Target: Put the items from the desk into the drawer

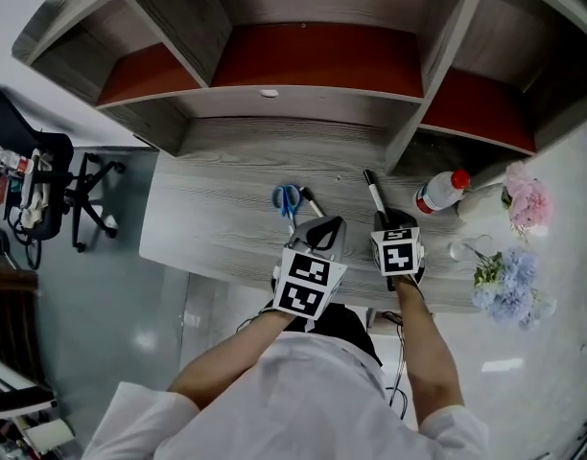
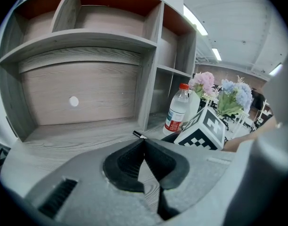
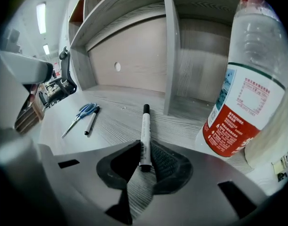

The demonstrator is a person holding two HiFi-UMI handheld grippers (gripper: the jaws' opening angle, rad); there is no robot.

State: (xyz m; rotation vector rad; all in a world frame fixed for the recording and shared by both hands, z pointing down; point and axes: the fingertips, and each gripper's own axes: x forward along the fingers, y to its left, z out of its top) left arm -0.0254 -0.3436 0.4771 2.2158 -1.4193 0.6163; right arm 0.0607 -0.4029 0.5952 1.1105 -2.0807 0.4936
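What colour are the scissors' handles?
Blue. The scissors show best in the right gripper view, lying on the desk.

The left gripper hovers over the desk with jaws pressed together (nothing between them); a water bottle stands toward the desk's right edge.

Both forearms reach forward side by side over the near edge of the desk. The left gripper has its jaws pressed together with nothing between them. The right gripper clamps its jaws on a marker, which points ahead.
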